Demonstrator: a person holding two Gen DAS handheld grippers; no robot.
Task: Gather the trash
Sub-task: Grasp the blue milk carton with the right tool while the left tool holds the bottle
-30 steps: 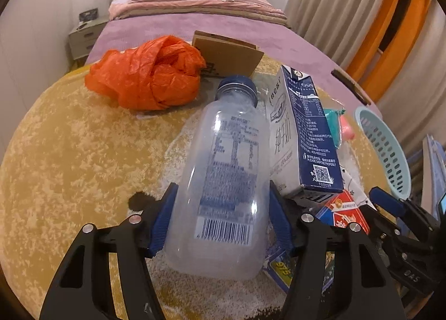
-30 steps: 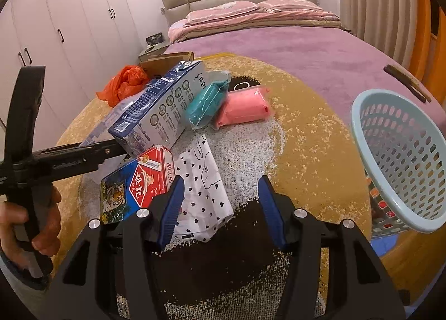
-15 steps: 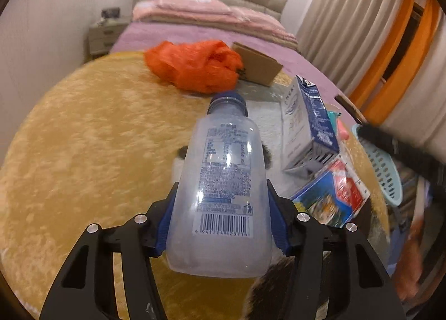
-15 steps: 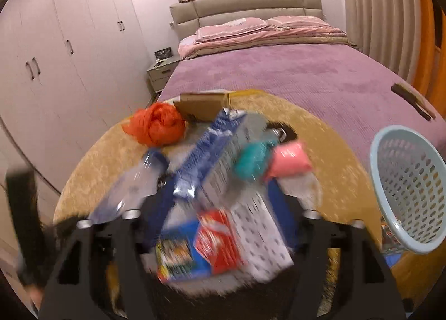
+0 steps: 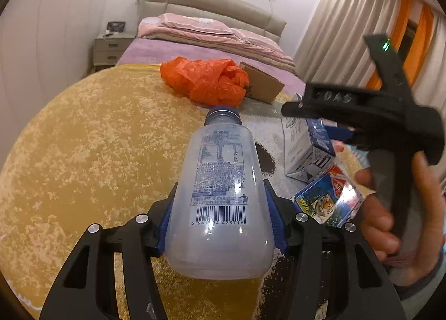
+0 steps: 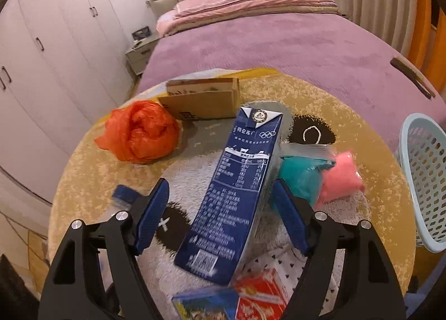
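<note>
Your right gripper (image 6: 220, 217) stands wide open, its blue pads on either side of the tall navy-blue milk carton (image 6: 237, 189) without touching it. The carton lies on the round yellow rug (image 6: 83, 169) with its long axis running straight away from you, base toward the gripper and gabled top pointing at the flat brown cardboard box (image 6: 203, 97). It sits between the pads but nearer the right one, so I judge a small shift right would centre it before you close across its narrow width. Right of the carton lie a teal pouch (image 6: 301, 175) and a pink pouch (image 6: 341, 177), and further right the pale blue plastic basket (image 6: 426, 169). Your left gripper (image 5: 220, 225) is clamped on the translucent plastic bottle (image 5: 223, 194), lifted above the rug left of the carton, cap pointing toward the crumpled orange plastic bag (image 5: 206, 83).
</note>
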